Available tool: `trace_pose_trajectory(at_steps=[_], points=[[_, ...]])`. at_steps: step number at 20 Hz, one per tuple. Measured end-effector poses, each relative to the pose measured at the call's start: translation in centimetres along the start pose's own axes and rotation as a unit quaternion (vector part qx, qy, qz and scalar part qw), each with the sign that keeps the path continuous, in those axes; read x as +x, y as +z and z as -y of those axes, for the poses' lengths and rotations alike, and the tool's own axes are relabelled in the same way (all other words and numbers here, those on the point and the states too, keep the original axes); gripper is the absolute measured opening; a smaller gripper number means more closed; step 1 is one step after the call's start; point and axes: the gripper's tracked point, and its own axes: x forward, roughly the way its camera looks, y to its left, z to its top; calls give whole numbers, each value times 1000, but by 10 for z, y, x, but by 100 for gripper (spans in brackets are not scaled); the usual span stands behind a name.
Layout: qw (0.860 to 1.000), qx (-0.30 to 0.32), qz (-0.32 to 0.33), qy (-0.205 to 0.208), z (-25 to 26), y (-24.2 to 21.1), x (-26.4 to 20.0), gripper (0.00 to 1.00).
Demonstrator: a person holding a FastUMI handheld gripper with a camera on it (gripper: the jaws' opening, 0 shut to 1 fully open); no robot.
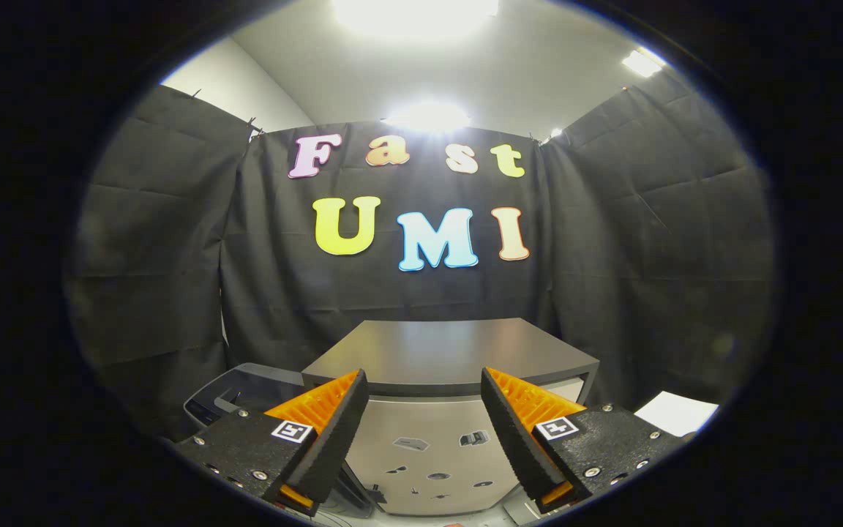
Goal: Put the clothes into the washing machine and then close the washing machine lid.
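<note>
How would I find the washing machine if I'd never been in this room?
Look at the black cloth wall, then down in front of it, just beyond the open gripper. The washing machine is the boxy grey thing with a flat dark lid and small stickers on its pale front, taller than the dark bin-like thing beside it.

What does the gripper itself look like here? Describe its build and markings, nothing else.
The gripper has two wedge-shaped fingers with ribbed faces. Each sits on a dark, rough-textured plate fastened with small silver screws. Each plate carries a square black-and-white marker tag. The fingers stand apart, open, with nothing between them.
</note>
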Motion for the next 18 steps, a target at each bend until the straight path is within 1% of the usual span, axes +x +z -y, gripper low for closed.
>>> trace_pose_trajectory(at_steps=[9,18], points=[[1000,7,8,-15,26,6,-8,95],[1000,10,12,-8,36,7,-18,95]])
